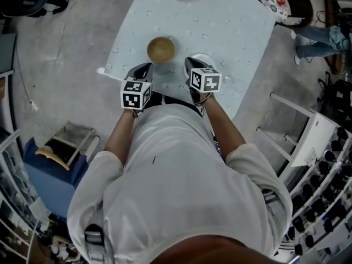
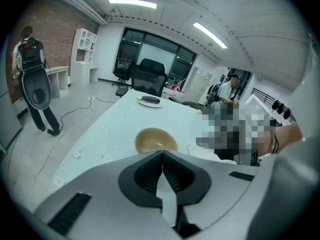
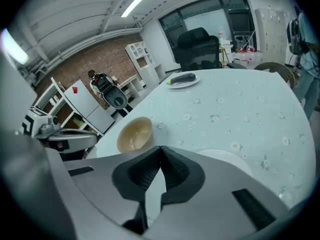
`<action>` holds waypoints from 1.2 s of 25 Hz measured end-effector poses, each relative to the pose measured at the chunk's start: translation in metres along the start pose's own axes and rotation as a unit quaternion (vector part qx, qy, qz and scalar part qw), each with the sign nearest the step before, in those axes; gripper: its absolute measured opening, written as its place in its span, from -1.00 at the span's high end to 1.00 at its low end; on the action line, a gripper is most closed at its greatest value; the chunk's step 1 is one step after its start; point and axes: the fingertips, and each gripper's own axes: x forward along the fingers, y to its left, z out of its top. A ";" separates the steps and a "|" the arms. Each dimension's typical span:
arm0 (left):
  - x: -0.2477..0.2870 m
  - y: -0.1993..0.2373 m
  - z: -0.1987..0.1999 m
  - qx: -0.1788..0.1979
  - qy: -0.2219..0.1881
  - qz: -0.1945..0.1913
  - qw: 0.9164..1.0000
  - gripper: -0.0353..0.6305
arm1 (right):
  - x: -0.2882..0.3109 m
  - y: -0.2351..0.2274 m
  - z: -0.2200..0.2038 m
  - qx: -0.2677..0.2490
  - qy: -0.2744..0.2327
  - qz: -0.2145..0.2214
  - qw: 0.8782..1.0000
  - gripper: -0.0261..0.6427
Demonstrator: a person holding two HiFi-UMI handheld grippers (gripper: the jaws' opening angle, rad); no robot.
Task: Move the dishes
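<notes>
Pale floral table: tan bowl near edge; left tool, right tool both clenched, empty.

Empty tan bowl stands upright near a white plate.

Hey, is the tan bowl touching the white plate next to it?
Apart. The right gripper view shows bare tablecloth between the tan bowl and the white plate.

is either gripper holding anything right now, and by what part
Nothing is held. The left gripper and right gripper both have jaws shut together, empty; the tan bowl sits free on the table.
</notes>
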 end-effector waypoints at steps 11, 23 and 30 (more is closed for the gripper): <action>0.049 -0.065 0.020 0.084 0.035 -0.086 0.992 0.83 | -0.065 -0.051 -0.019 -0.003 -0.065 -0.086 0.994 0.93; 0.083 -0.148 0.043 0.142 0.041 -0.165 0.975 0.83 | -0.136 -0.087 -0.025 0.007 -0.136 -0.162 0.977 0.93; 0.066 -0.166 0.086 0.153 -0.018 -0.163 0.975 0.83 | -0.169 -0.078 0.017 -0.015 -0.188 -0.162 0.968 0.93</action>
